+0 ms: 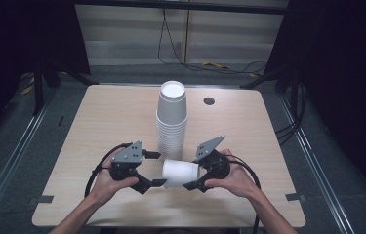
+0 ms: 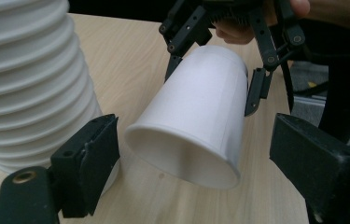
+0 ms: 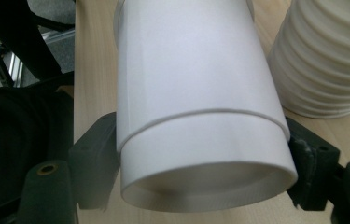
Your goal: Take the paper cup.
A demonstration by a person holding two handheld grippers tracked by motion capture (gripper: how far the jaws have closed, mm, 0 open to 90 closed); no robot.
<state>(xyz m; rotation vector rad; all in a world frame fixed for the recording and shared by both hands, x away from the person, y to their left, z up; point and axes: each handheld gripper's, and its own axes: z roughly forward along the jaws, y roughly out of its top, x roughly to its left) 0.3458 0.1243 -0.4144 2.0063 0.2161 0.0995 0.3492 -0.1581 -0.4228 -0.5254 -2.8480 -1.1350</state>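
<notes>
A tall stack of upturned white paper cups (image 1: 172,117) (image 2: 23,70) (image 3: 331,56) stands mid-table. Just in front of it, one white cup (image 1: 180,174) (image 2: 196,121) (image 3: 196,70) is held on its side above the table, mouth toward the left. My right gripper (image 1: 194,169) (image 3: 200,163) is shut on the cup's base end, a pad pressed on each side; the left gripper view shows that gripper (image 2: 212,79) behind the cup. My left gripper (image 1: 157,168) (image 2: 200,163) is open, its jaws standing either side of the cup's mouth without touching it.
The light wooden table (image 1: 112,117) has a round cable hole (image 1: 209,101) at the back right. Cables lie on the floor beyond the far edge. Bare tabletop lies left and right of the stack.
</notes>
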